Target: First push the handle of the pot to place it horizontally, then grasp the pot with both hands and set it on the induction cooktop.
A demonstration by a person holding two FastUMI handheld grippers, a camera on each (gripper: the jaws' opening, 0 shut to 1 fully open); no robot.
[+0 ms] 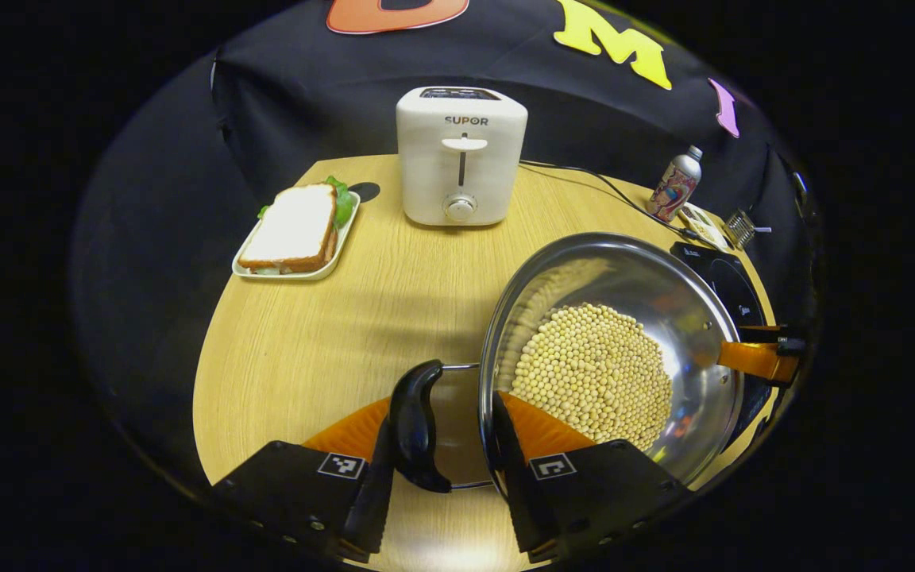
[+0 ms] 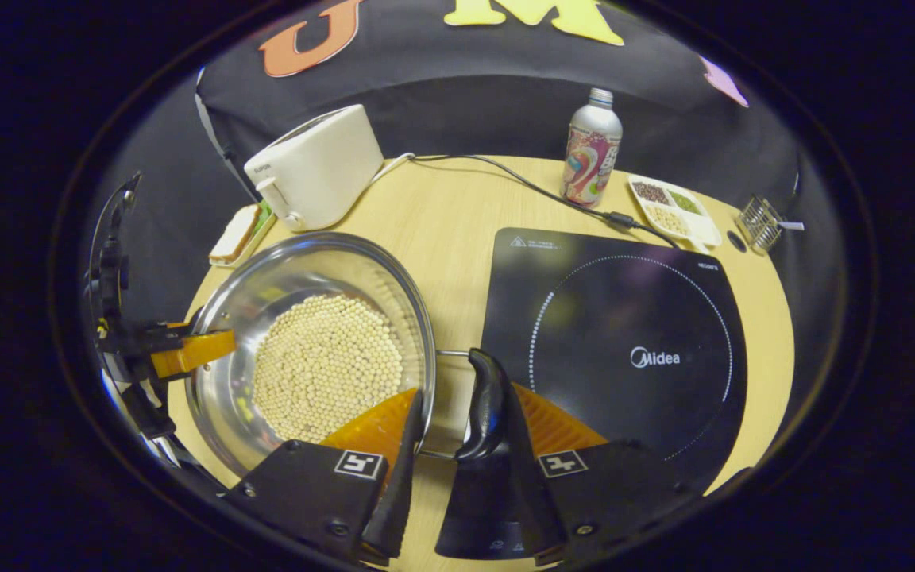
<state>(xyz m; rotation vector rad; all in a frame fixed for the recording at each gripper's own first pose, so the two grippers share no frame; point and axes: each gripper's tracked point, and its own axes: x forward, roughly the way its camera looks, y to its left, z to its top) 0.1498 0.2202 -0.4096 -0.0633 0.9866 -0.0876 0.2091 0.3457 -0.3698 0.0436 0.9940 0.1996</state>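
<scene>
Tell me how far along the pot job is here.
Grasping stage. The left gripper and right gripper each straddle one of the pot's two side handles, so both-hand grasping is under way. The pot sits on the table beside the induction cooktop; lifting it over remains.

The left gripper (image 1: 442, 445) sits low at the near edge, its 2 fingers spread apart. The right gripper (image 2: 449, 445) sits likewise, its 2 fingers parted, pointing toward the far side.
</scene>
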